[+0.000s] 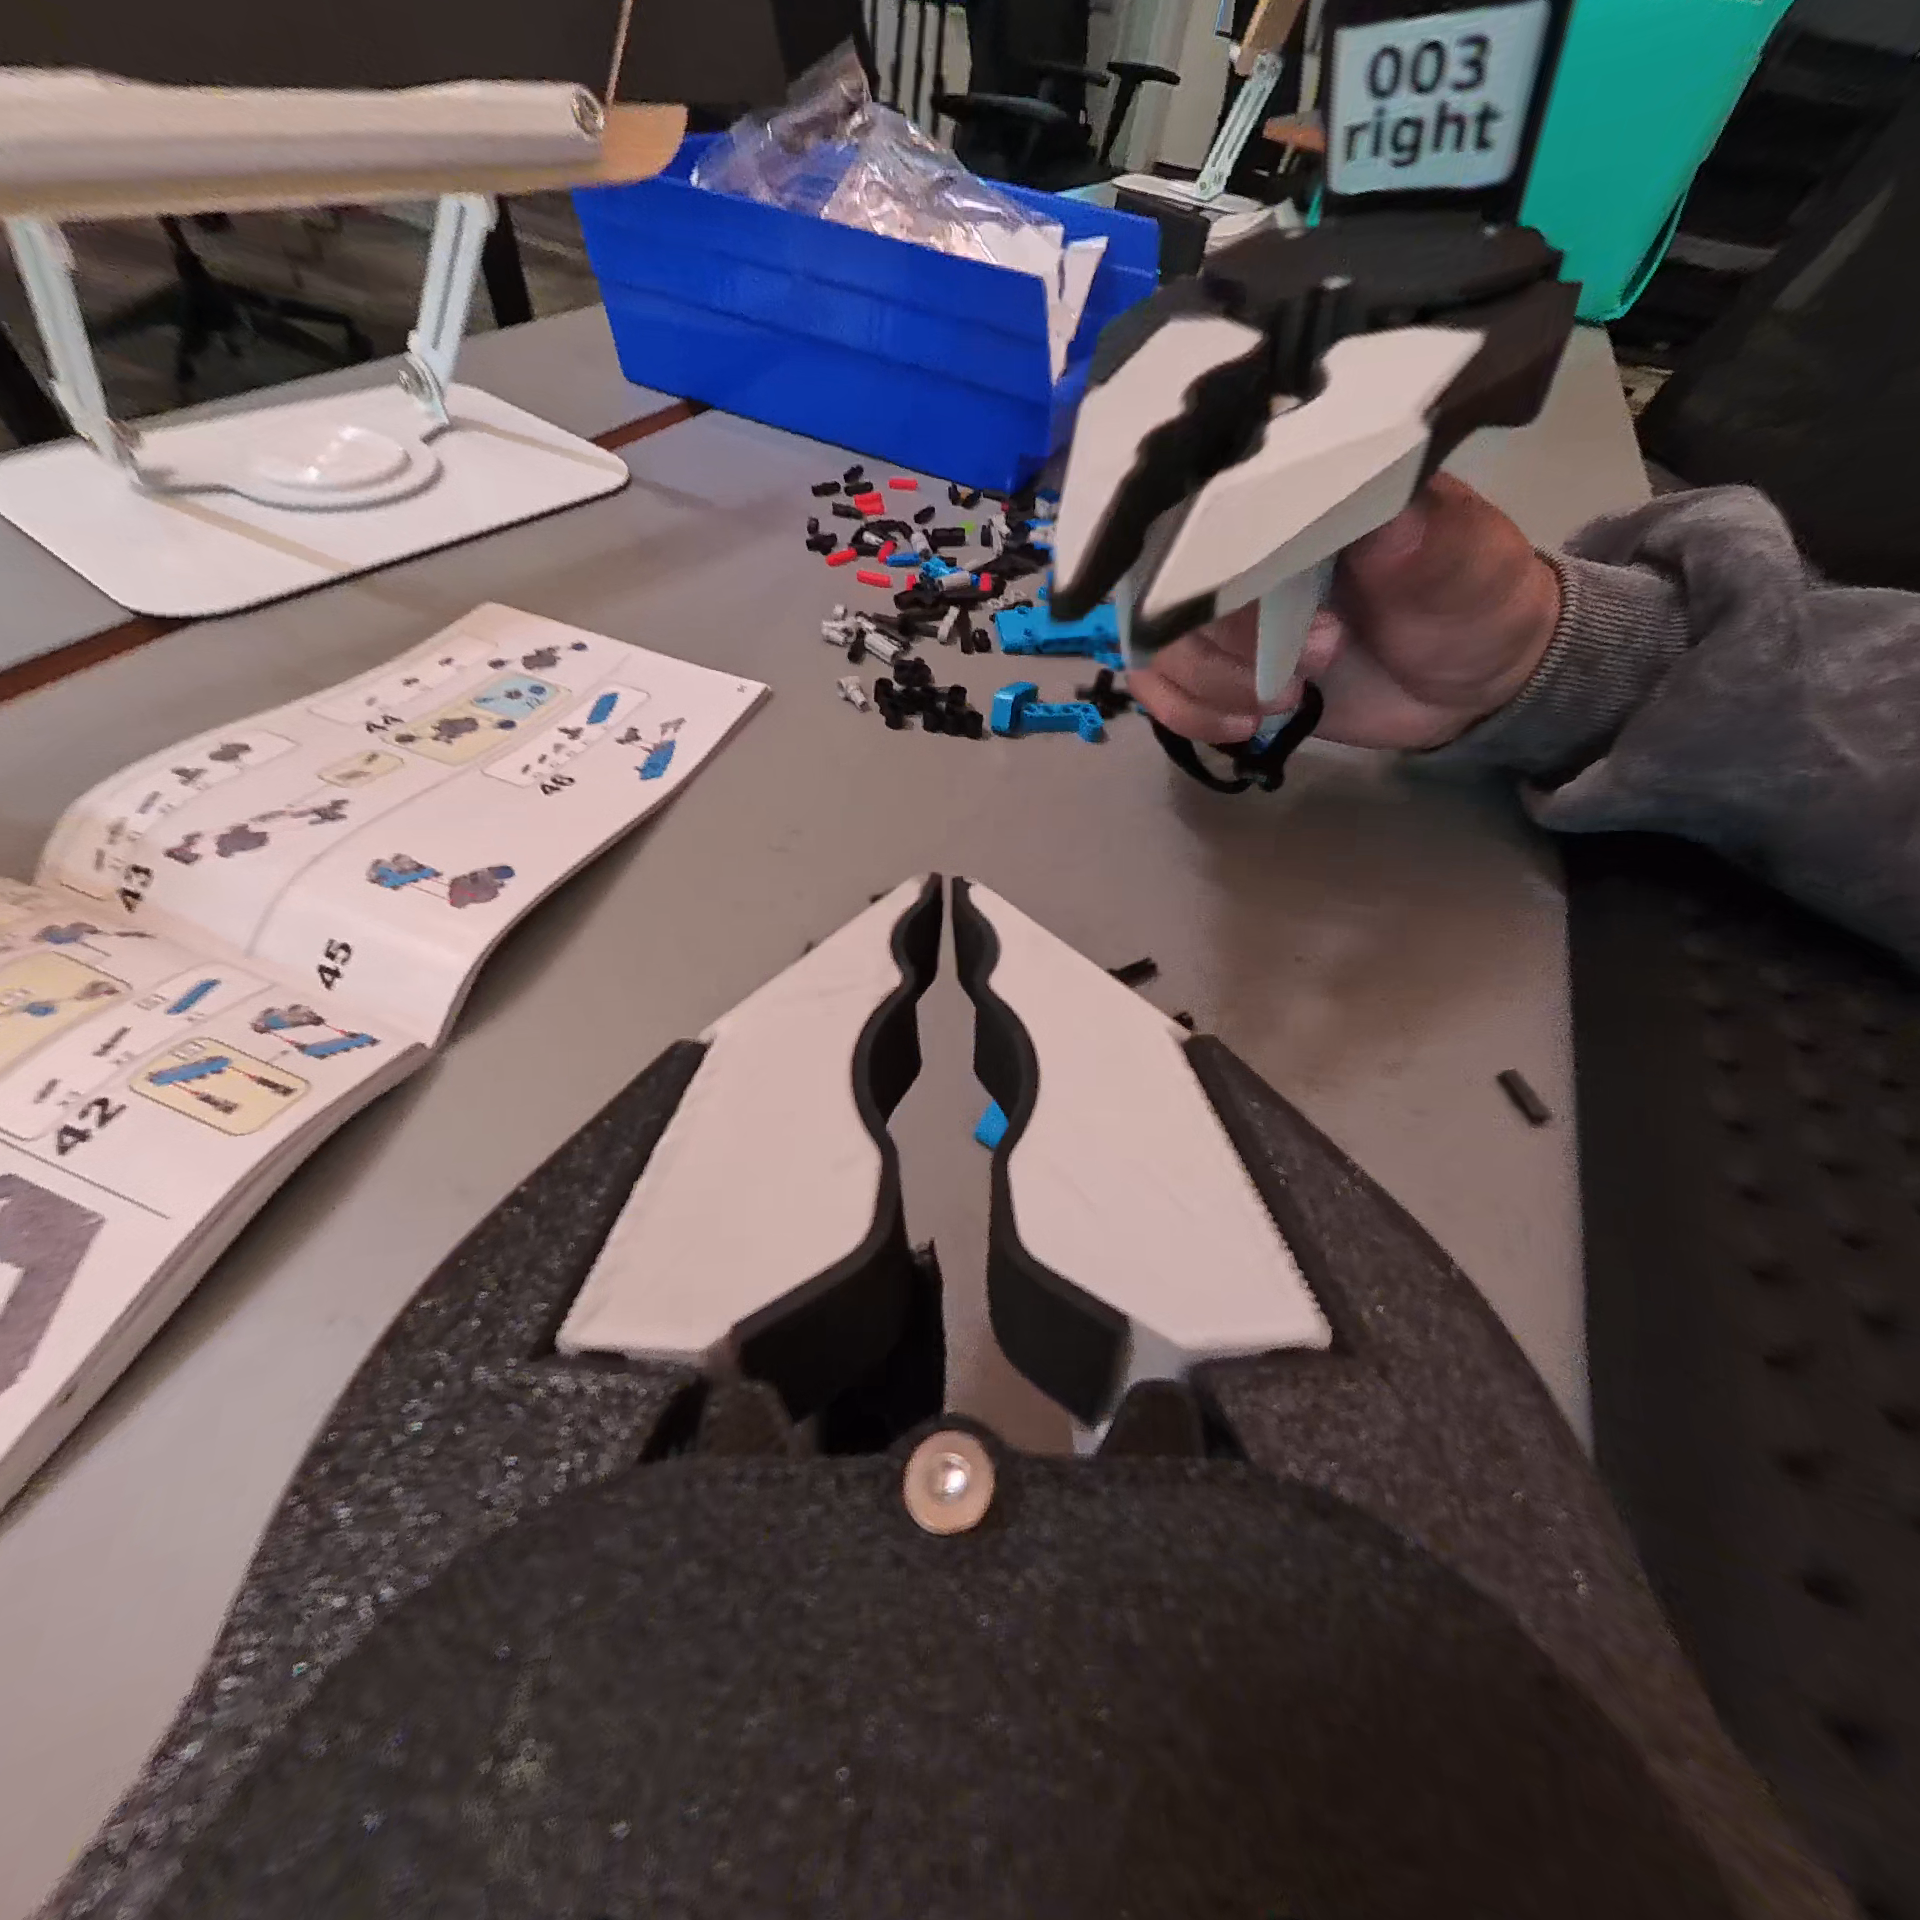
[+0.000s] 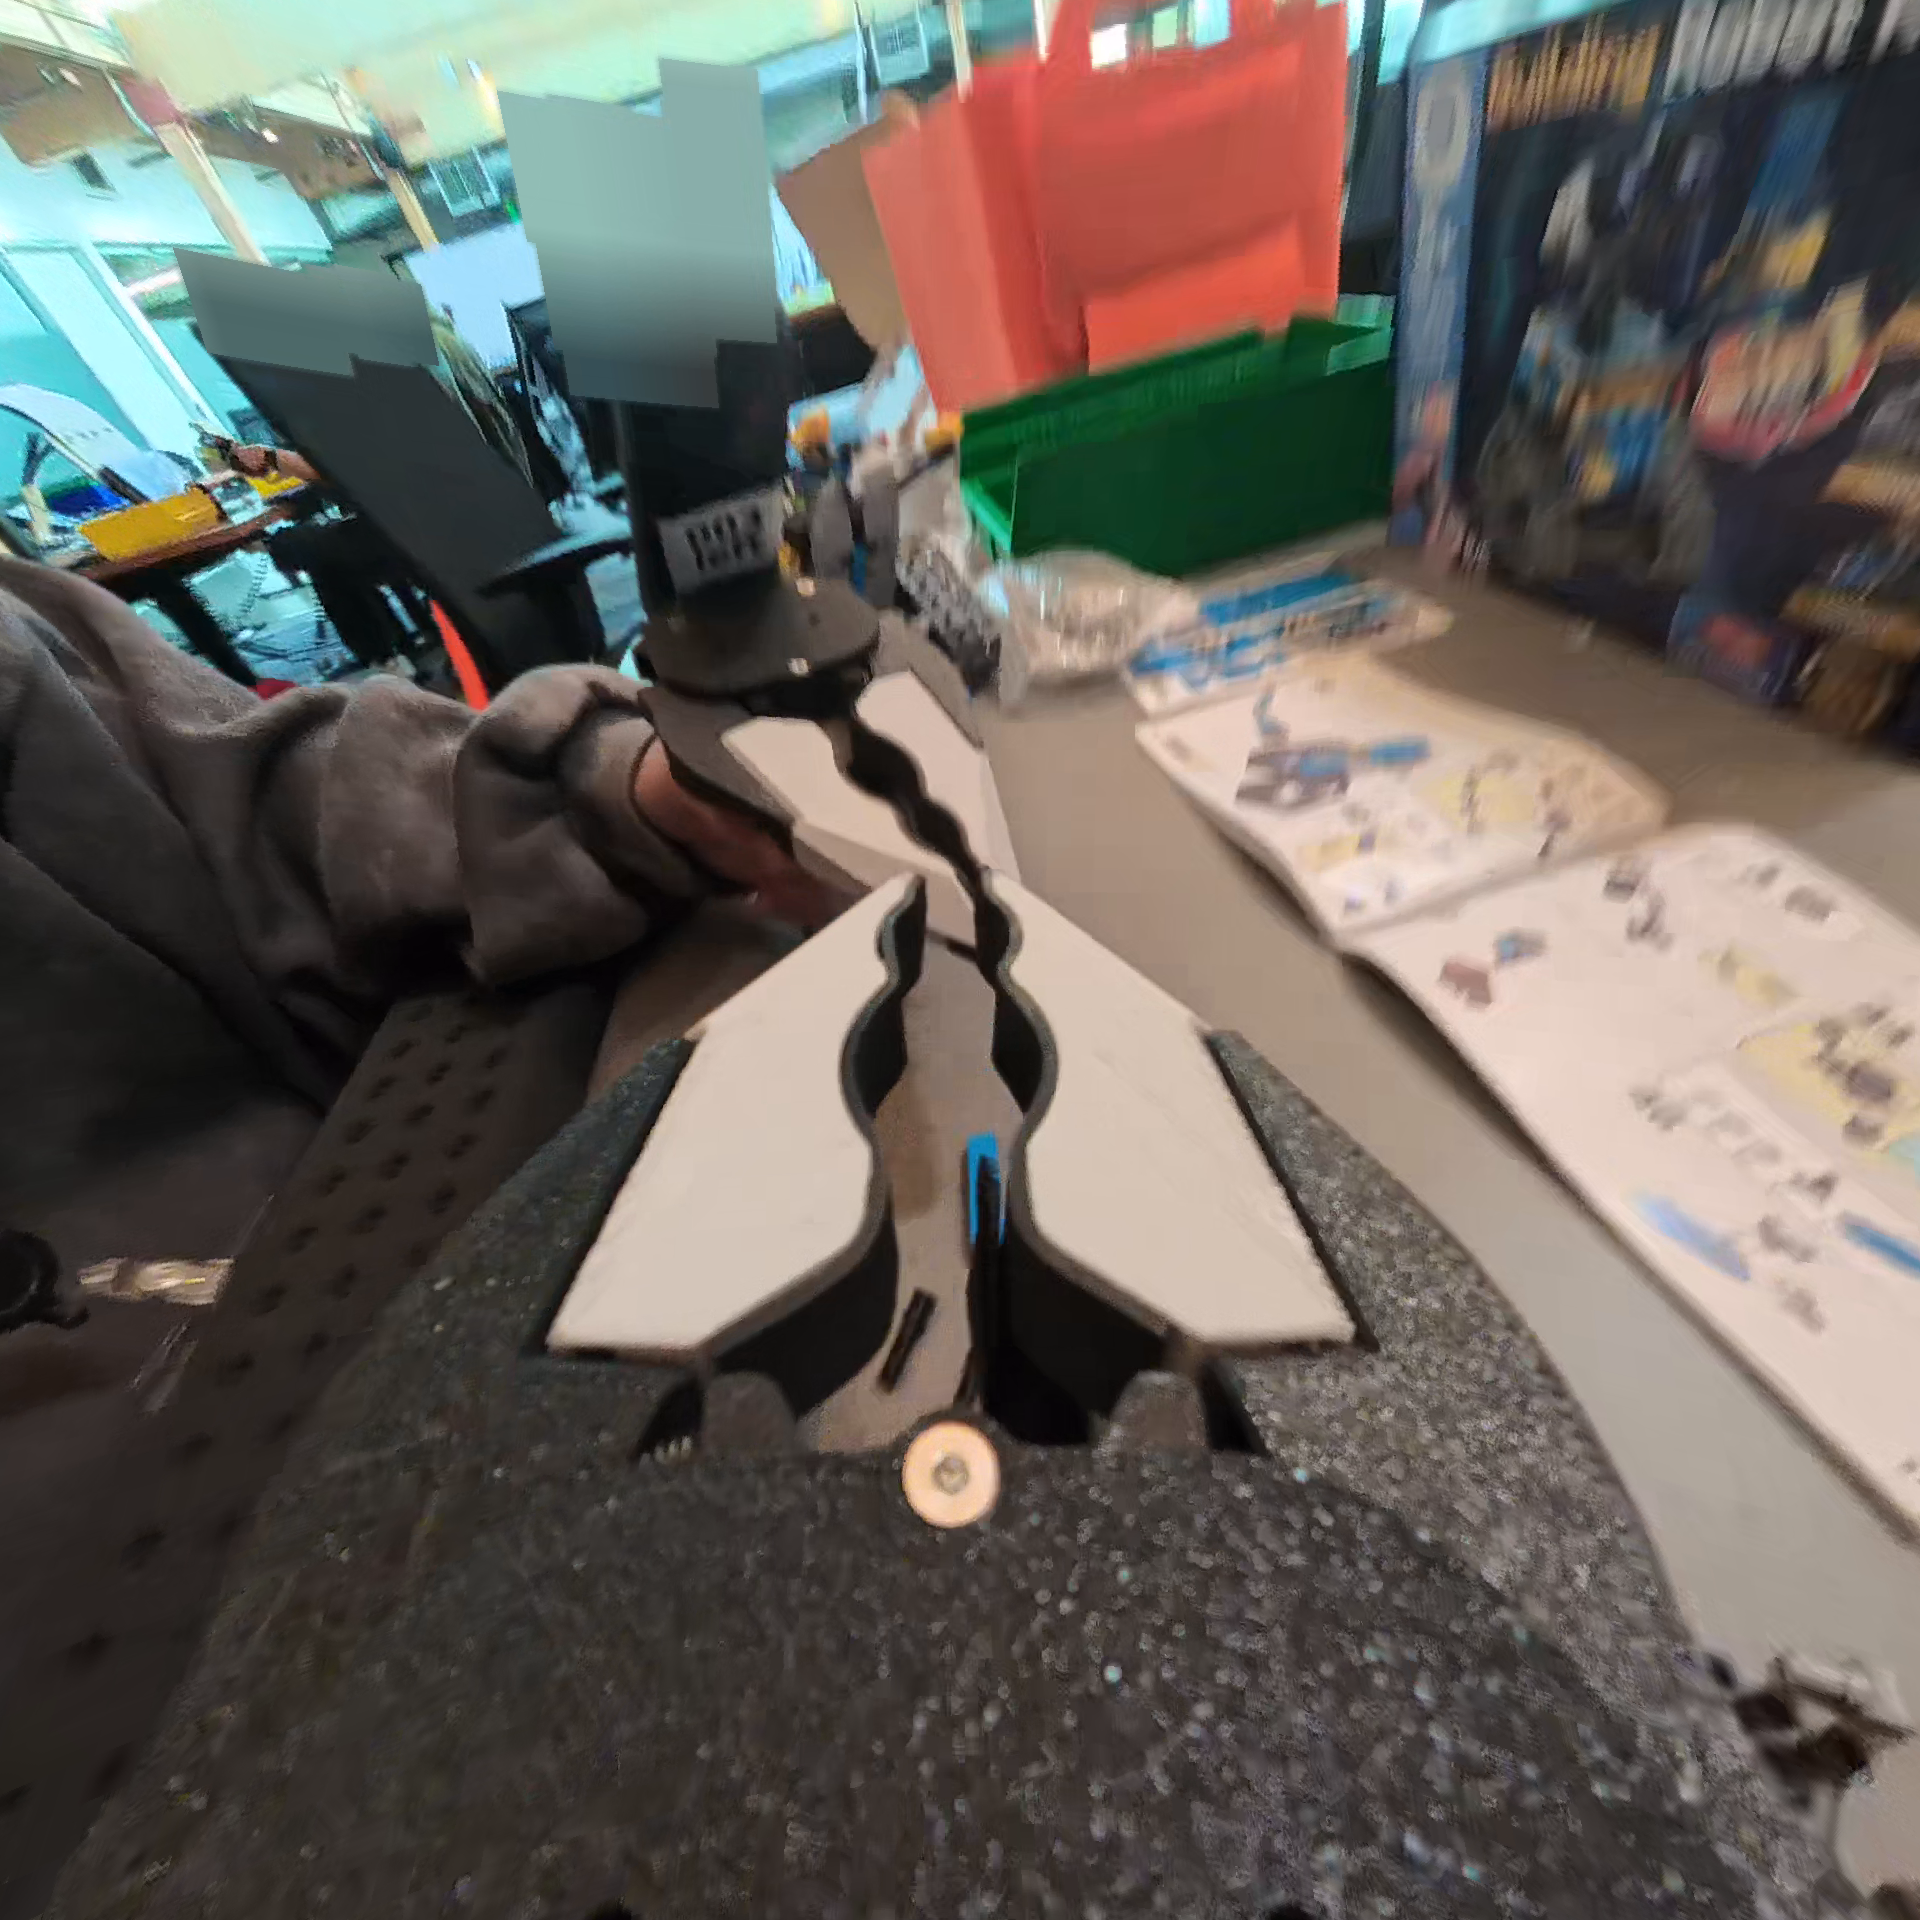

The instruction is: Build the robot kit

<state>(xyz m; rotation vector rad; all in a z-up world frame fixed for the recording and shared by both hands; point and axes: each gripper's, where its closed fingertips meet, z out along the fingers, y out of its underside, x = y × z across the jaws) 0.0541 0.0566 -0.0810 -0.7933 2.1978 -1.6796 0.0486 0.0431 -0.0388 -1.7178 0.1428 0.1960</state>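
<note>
Blue piece [image 2: 982, 1184]: it sat upright in the gap between the right gripper's [image 2: 956, 894] fingers; we could not tell whether it was gripped.
Right gripper: fingers nearly together; it hung over the loose small pieces [image 1: 935, 582].
Left gripper [image 1: 945, 883]: fingertips clenched together above the table [image 1: 1299, 935].
Pieces: at twelve o'clock from the left gripper.
Blue bin [image 1: 831, 312]: beyond the pieces.
Open booklet [image 1: 364, 831]: at ten o'clock.

bare desk [image 1: 1299, 914] lay open between the booklet [image 1: 343, 862] on the left and the sleeve [image 1: 1745, 686]; ahead, loose parts [image 1: 935, 603] and a blue bin [image 1: 831, 312] blocked passage.
</note>
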